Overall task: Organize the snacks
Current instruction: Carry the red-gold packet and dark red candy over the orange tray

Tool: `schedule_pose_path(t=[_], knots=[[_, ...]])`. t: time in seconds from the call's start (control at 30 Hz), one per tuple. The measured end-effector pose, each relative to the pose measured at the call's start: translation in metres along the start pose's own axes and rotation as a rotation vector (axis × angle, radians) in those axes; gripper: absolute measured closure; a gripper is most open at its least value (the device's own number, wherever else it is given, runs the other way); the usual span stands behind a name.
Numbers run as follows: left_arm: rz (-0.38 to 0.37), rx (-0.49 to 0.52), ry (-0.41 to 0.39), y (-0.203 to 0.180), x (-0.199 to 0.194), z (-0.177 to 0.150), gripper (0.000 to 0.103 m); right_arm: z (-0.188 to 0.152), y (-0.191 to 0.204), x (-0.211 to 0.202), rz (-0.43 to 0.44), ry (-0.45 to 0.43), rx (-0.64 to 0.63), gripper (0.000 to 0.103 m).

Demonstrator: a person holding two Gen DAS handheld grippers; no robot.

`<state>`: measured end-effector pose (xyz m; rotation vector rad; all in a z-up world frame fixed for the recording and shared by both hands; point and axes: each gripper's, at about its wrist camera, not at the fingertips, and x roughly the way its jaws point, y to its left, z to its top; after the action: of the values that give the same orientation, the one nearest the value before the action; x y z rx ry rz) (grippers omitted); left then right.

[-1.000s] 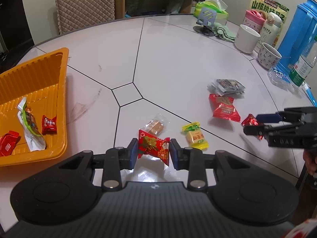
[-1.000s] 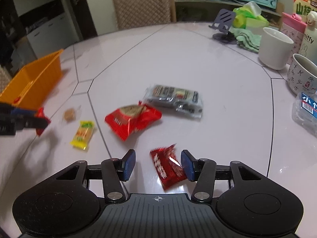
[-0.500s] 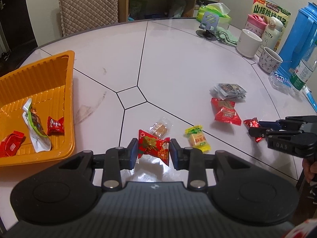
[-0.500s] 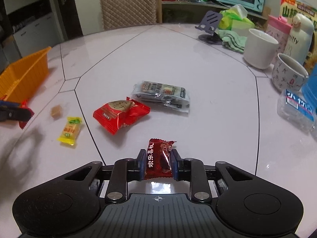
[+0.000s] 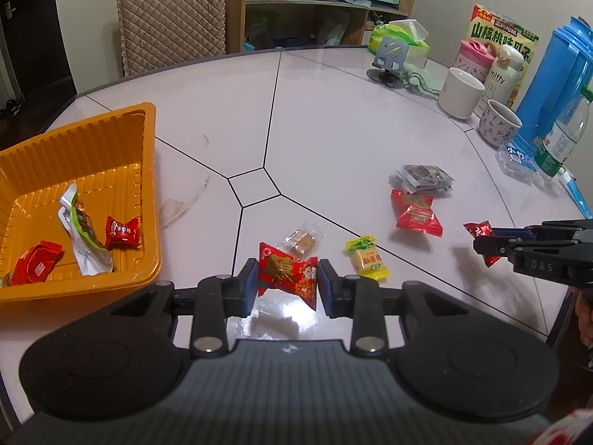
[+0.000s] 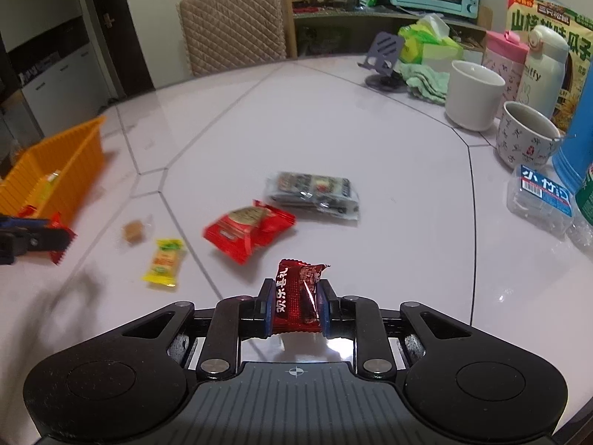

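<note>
At the tabletop's left edge sits the orange tray [image 5: 148, 170], several wrapped snacks inside. The left claw [image 5: 288, 284] is clamped on a red patterned candy [image 5: 288, 277] above the near edge. A clear-wrapped brown sweet [image 5: 302, 241], yellow candy [image 5: 367, 261], red packet [image 5: 417, 213] and dark packet [image 5: 422, 178] lie rightward. The right claw [image 6: 294, 309] grips a dark red candy [image 6: 296, 296]. Mugs [image 5: 461, 92] line the right edge; the centre is bare.

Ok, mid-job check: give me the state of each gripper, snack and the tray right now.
Left gripper: shut on the red packet.
Right gripper: shut on the dark red candy.
Tray: on the table, holding four snacks.
Yellow candy: lying loose on the table.
Clear-wrapped candy: loose on the table.
Red pouch: loose, touching the dark pack.
</note>
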<state>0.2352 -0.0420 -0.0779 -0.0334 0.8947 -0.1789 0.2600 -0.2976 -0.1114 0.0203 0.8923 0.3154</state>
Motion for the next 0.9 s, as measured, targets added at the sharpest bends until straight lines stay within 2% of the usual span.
schedule_pose_path(t=[0.23,0.47,0.9], knots=[[-0.003,-0.029,-0.022,0.011,-0.024,-0.009,0.073,0.004,0.029,-0.025,0.083,-0.024,0.012,0.079],[0.029,-0.089,-0.062,0.038,-0.061,-0.021,0.073,0.010,0.075,-0.037,0.216,-0.020,0.002,0.079],[0.144,-0.205,-0.127,0.121,-0.114,-0.028,0.073,0.037,0.183,-0.019,0.411,-0.010,-0.096,0.079]])
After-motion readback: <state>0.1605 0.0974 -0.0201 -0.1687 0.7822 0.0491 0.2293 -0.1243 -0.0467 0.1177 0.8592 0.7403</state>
